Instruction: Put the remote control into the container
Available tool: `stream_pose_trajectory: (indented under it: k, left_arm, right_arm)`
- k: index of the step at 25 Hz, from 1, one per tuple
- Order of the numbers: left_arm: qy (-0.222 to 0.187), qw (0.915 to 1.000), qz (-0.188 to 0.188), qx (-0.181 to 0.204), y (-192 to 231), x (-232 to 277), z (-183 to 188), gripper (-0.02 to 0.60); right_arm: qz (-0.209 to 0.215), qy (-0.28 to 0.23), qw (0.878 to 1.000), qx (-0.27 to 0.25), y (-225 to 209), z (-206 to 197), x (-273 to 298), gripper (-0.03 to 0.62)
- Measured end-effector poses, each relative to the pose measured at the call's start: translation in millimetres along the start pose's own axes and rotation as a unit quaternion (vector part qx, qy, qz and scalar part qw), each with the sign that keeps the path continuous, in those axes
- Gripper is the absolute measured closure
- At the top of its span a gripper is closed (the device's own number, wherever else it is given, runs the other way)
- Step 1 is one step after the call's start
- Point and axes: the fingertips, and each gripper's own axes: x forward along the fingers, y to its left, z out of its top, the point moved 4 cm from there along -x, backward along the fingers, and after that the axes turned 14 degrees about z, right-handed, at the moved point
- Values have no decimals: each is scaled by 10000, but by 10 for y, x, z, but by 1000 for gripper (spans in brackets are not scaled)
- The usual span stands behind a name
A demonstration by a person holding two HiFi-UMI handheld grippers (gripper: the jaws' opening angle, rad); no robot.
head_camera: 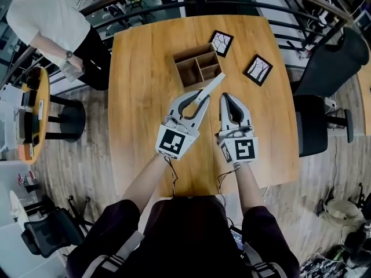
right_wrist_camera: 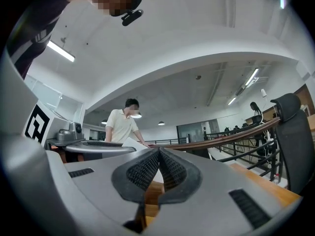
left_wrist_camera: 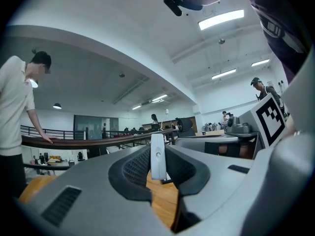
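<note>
the left tool [head_camera: 199,99] pinches the white remote control [head_camera: 212,86], which slants toward 1 o'clock, its far end by the near corner of the wooden container [head_camera: 186,56] on the worktop [head_camera: 139,97]. at 3 o'clock, the right tool [head_camera: 227,98] is pressed together, empty.

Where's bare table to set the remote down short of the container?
Bare table lies left of the container, and right of the right gripper below the framed tiles. Crowded by the container's right side, where the left gripper holds the remote.

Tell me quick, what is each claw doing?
Left claw: shut on the remote control.
Right claw: shut, holding nothing.
</note>
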Motion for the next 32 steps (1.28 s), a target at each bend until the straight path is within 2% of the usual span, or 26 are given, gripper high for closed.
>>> stream_pose_trajectory:
  k: [5,10,16,24,32]
  left_arm:
    - [127,9999,30,52,143,434,-287,499]
    - [585,9982,86,92,273,710,-567,498]
    - [819,9965,33,165,308,874,-742,499]
    - [1640,9854,-230,403,353,1180,-1184,498]
    - [2077,9756,-447,550,370,1415,-1511,499]
  right_arm:
    - [-20,44,9995,315,-374,-323,235,576]
    - [35,134,9986,518,-612,-618,363,576]
    - [94,164,9978,635,-739,-746,436,576]
    - [64,291,9973,672,-804,-861,495,576]
    - [14,460,9957,802,-857,-1083,501,576]
